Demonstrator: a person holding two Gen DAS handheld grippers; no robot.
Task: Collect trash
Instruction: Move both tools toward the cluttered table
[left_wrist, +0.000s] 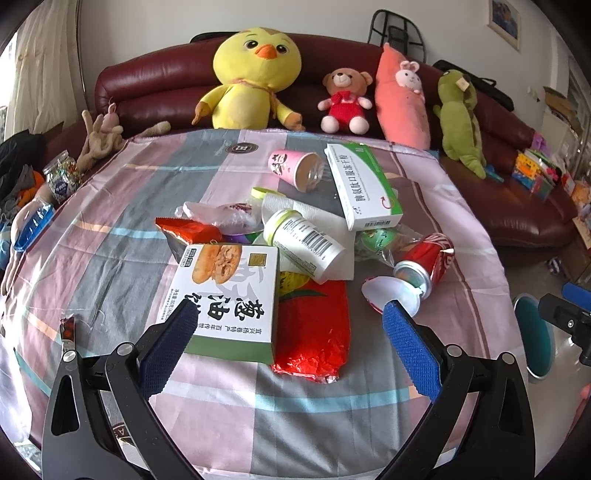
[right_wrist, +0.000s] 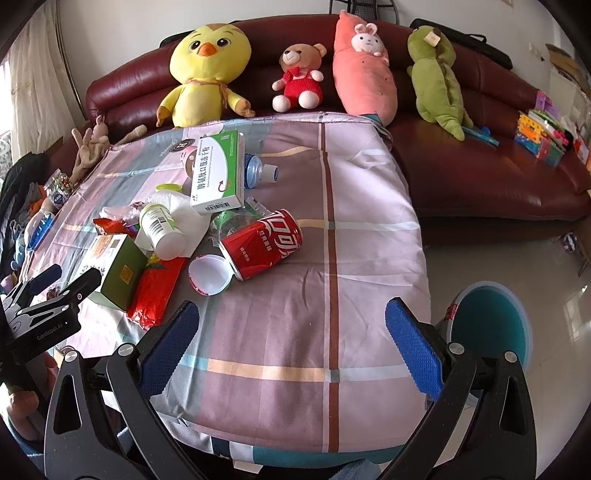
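Red can (right_wrist: 260, 242) beside white lid (right_wrist: 207, 275)

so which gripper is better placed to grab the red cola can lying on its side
Right. The right gripper is open and faces the red cola can across bare cloth. The left gripper is open over the white and green food box, the can off to its right.

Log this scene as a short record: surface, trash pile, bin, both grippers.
surface: table under a pink and grey checked cloth
trash pile: red cola can on its side, white plastic lid, white bottle with a barcode label, green and white medicine box, food box printed with a bun, red foil wrapper
bin: teal round bin on the floor, right of the table
left gripper: open, over the food box
right gripper: open, over bare cloth
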